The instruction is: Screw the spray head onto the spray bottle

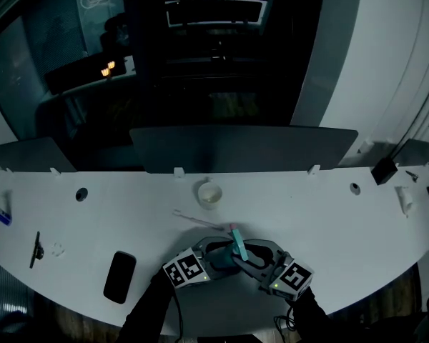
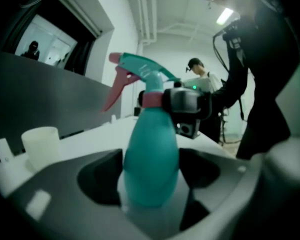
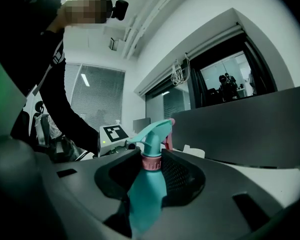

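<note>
A teal spray bottle (image 1: pixel 237 249) with a teal spray head (image 2: pixel 145 74), pink trigger and pink collar (image 3: pixel 151 162) is held up near the table's front edge. My right gripper (image 3: pixel 151 165) is shut on the pink collar at the neck, one jaw on each side. My left gripper (image 2: pixel 151 184) stands around the bottle's body (image 2: pixel 151 164), with dark gaps showing on both sides of it, so it is open. In the head view the left gripper (image 1: pixel 222 256) and the right gripper (image 1: pixel 254 257) meet at the bottle.
A white cup (image 1: pixel 209 194) stands behind the grippers, with a thin clear tube (image 1: pixel 199 221) lying between. A black phone (image 1: pixel 119 276) and a dark pen (image 1: pixel 37 249) lie at the left. A dark partition (image 1: pixel 243 148) runs along the table's back. Other people stand in the room.
</note>
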The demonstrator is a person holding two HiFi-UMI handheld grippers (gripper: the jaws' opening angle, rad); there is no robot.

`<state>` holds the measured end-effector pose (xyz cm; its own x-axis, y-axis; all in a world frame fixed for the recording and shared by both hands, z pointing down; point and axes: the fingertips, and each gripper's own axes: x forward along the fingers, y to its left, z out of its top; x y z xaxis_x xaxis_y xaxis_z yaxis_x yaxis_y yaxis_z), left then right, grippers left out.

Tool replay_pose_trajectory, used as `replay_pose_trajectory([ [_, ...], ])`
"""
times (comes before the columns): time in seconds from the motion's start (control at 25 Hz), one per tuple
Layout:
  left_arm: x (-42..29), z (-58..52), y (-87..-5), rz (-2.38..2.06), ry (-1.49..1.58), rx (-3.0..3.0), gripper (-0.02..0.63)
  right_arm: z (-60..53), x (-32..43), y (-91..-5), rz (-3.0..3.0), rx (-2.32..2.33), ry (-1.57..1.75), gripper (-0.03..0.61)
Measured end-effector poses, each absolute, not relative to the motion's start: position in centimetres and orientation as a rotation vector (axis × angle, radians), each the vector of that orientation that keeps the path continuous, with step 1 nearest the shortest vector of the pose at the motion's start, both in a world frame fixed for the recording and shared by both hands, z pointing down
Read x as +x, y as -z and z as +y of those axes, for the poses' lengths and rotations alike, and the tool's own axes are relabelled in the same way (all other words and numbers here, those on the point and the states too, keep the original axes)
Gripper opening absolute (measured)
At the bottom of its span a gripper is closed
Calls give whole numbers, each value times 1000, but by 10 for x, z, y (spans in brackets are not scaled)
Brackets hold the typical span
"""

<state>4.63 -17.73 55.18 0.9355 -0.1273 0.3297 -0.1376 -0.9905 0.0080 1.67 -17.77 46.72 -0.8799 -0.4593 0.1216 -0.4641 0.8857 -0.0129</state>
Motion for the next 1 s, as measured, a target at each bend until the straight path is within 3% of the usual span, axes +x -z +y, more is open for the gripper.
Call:
replay_pose_trajectory([
  [0.12, 49, -181, -561, -199, -565, 3033, 425, -178, 17, -468, -2933, 714, -67, 126],
  [0.44, 61, -175, -557, -152, -557, 3046, 385, -176, 20, -469, -2925, 731, -43, 126],
  [1.0, 29, -183, -550, -1540, -297, 2513, 385, -159, 5, -466, -2905, 1035, 35, 126],
])
